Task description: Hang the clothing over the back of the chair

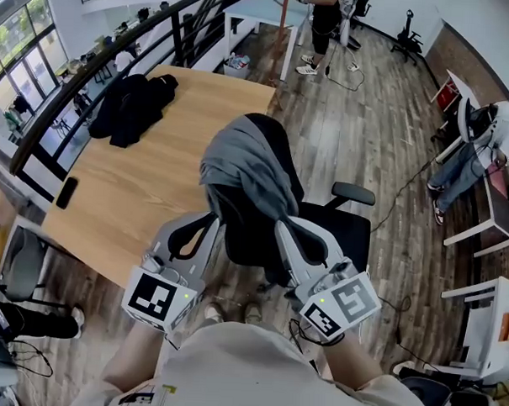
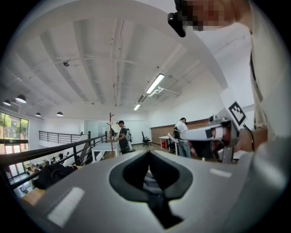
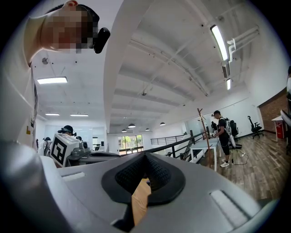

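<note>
A grey garment (image 1: 243, 168) lies draped over the back of a black office chair (image 1: 342, 231) in the head view, covering its top and hanging down the near side. My left gripper (image 1: 213, 224) sits just below the garment's left edge with its jaws together. My right gripper (image 1: 284, 228) is at the cloth's lower right, also shut. In the left gripper view the left gripper (image 2: 148, 154) shows its tips meeting, with a bit of grey cloth seen behind them. In the right gripper view the right gripper (image 3: 145, 155) is shut with nothing between the pads.
A wooden table (image 1: 129, 192) stands left of the chair, with a pile of black clothing (image 1: 132, 104) and a dark phone (image 1: 66, 192) on it. A black railing (image 1: 92, 73) runs behind. People stand at a white table (image 1: 263, 9) far back and sit at right (image 1: 480, 149).
</note>
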